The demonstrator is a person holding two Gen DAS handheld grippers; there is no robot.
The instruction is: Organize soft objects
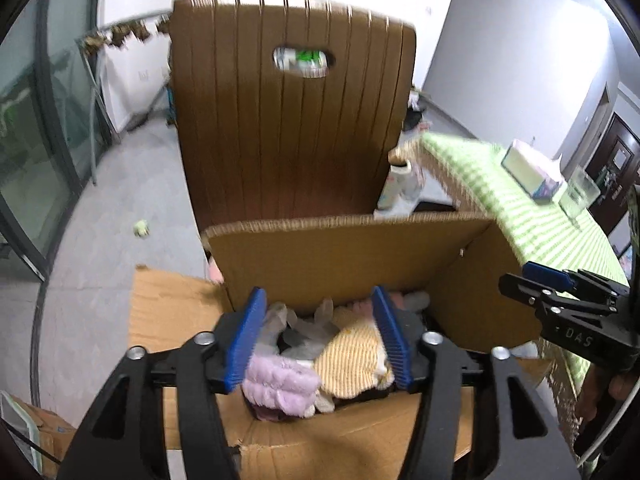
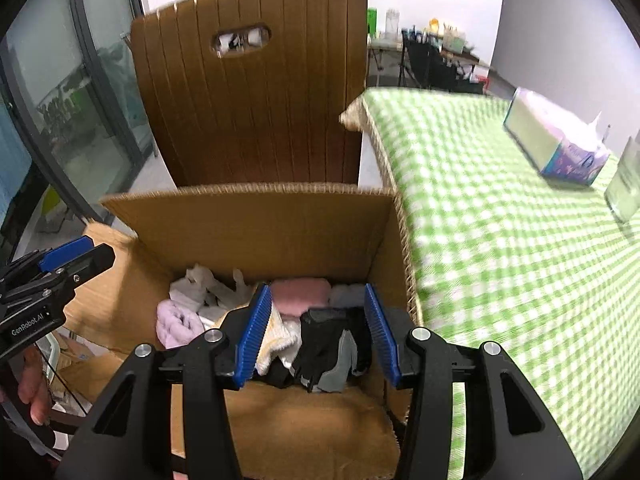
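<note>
Left gripper [image 1: 318,338] and right gripper [image 2: 318,336], both hand-held, hang over an open cardboard box [image 2: 256,220] with their blue pads spread apart and nothing pinched between them; each is released. No earlier view is given, so only the present arrangement can be read.

Contents of the box: 1 lilac fuzzy piece [image 1: 280,384], 1 yellow ribbed cloth [image 1: 352,356], pale grey gloves [image 1: 308,328], 1 pink item [image 2: 300,294] against the back wall, and 1 black-and-grey garment [image 2: 332,348]. All lie loose and overlapping on the box floor, none folded or sorted as far as the blur allows.

Surroundings: the box stands in front of a brown slatted chair back [image 1: 288,120] and just beside a table with a green checked cloth [image 2: 500,240]. That cloth carries a tissue box [image 2: 556,144], but no soft item shows on it. 1 small green object [image 1: 141,228] lies on the floor, well apart from the box; its nature cannot be told.

Judged progress: collection appears largely done, since every soft piece clearly in sight is already inside. Remaining work, if any, would be the floor object or tidying the pile.
</note>
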